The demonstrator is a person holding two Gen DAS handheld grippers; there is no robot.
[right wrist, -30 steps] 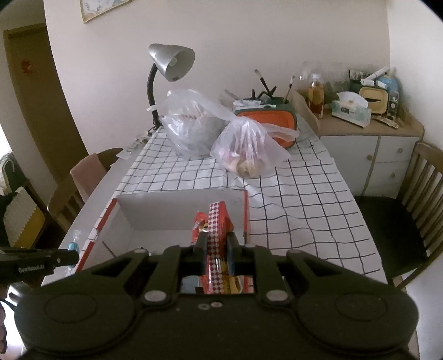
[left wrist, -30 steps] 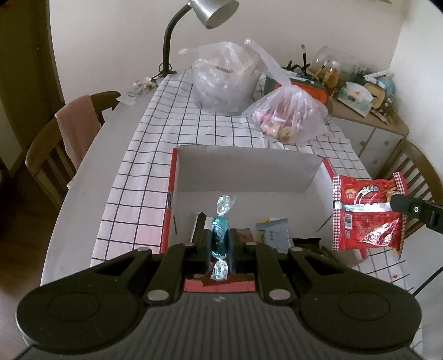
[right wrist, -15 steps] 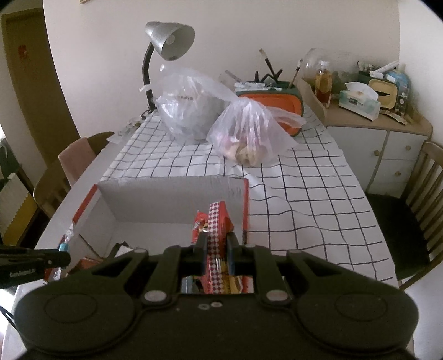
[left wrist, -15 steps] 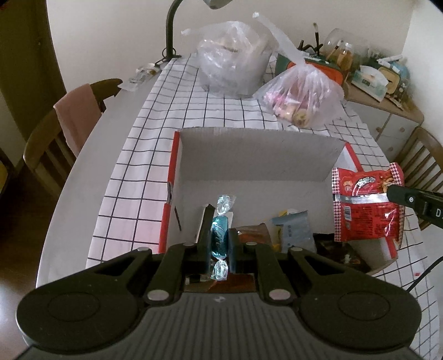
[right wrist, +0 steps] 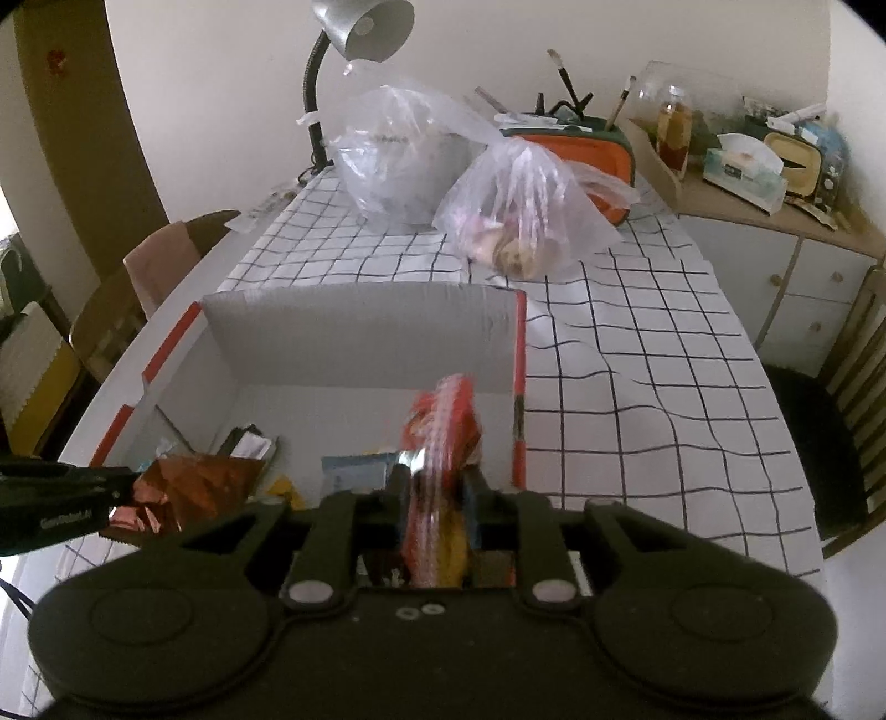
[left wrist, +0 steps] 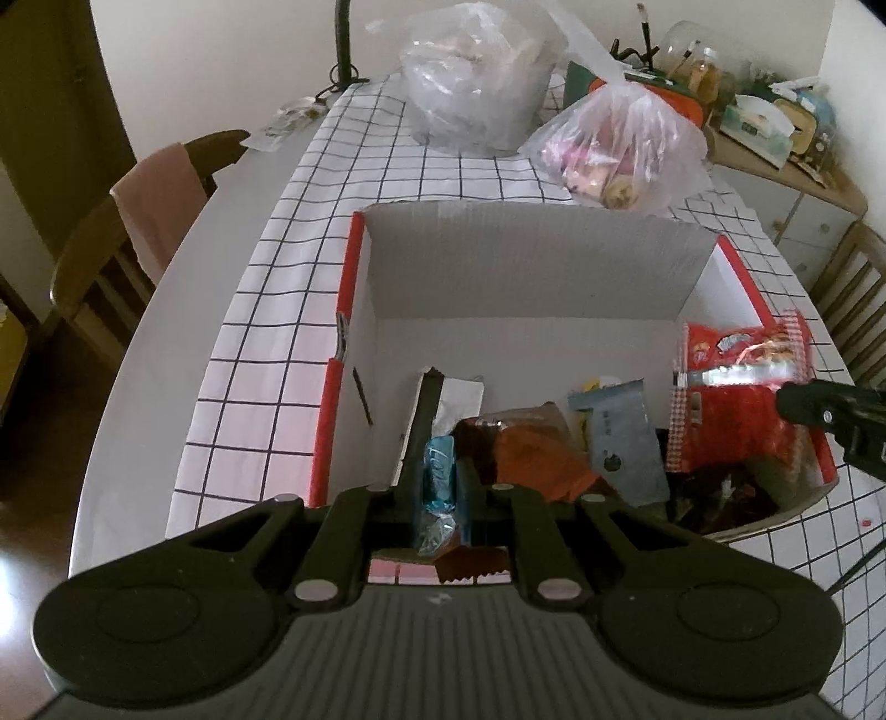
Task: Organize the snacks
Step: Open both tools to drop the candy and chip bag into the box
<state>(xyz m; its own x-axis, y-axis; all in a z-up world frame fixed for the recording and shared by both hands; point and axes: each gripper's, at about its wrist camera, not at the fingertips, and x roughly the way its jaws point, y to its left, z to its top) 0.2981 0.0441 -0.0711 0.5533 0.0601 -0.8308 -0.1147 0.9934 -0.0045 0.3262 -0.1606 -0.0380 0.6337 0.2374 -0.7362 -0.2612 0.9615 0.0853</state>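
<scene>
A red-sided cardboard box stands on the checked tablecloth and holds several snack packets, among them a brown foil one and a pale blue one. My left gripper is shut on a blue twist-wrapped candy, low over the box's near left part. My right gripper hangs over the box's right side. Its jaws are opening, and a red snack packet, blurred, stands loose between them. The left wrist view shows that packet upright at the right gripper's tip.
Two clear plastic bags lie on the table behind the box, with an orange case and a desk lamp. A chair with a pink cloth is at the left. A cabinet and a chair are at the right.
Both grippers have come down closer to the box and tipped further downward. The right jaws have widened and the red packet between them now looks blurred.
</scene>
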